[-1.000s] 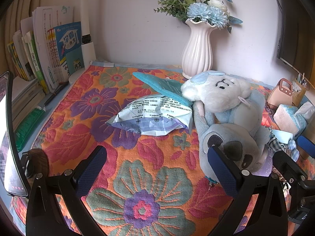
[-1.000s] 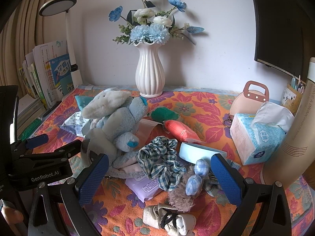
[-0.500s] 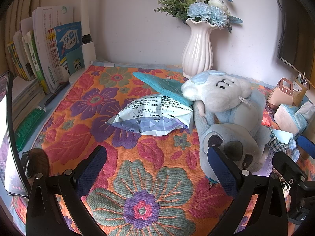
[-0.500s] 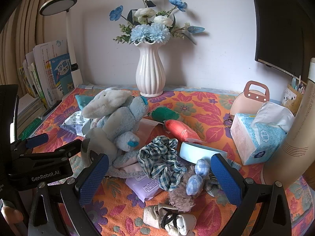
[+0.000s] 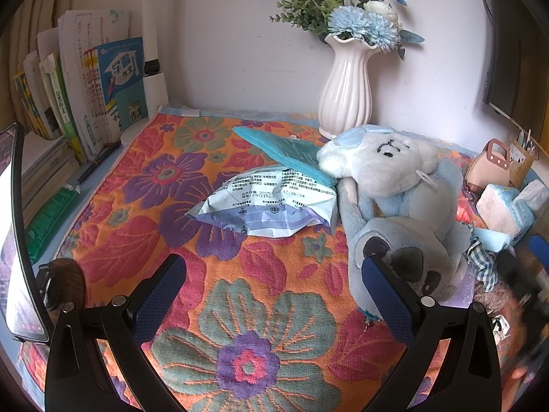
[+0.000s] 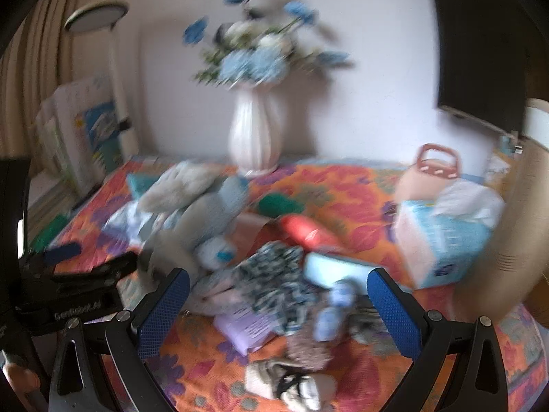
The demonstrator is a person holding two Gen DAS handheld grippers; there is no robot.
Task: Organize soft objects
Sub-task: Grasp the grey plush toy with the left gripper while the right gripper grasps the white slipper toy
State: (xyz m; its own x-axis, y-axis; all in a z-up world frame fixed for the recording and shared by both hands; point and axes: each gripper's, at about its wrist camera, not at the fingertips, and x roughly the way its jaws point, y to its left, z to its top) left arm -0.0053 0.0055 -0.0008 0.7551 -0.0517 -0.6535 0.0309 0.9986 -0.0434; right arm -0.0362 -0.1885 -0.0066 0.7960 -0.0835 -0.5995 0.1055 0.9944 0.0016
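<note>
A blue and white plush toy (image 5: 401, 213) lies on the flowered cloth (image 5: 154, 213), also in the blurred right wrist view (image 6: 195, 213). My left gripper (image 5: 274, 295) is open and empty, its right finger beside the plush's foot. My right gripper (image 6: 278, 312) is open and empty above a pile: a checked scrunchie (image 6: 274, 274), a purple wipes pack (image 6: 243, 322), a small blue checked piece (image 6: 329, 312), a furry brown item (image 6: 305, 346) and rolled socks (image 6: 288, 381). A white-blue soft pack (image 5: 267, 206) and a teal pouch (image 5: 284, 151) lie left of the plush.
A white vase with blue flowers (image 5: 346, 89) stands at the back wall. Books (image 5: 85, 96) and a lamp post (image 5: 151, 44) line the left. A tissue box (image 6: 446, 237), a pink bag (image 6: 432, 175), a red pack (image 6: 305, 230) and a tall beige cylinder (image 6: 507, 226) are on the right.
The right wrist view has turned blurred and its scene sits lower and larger: the right gripper is moving. The left gripper has not moved.
</note>
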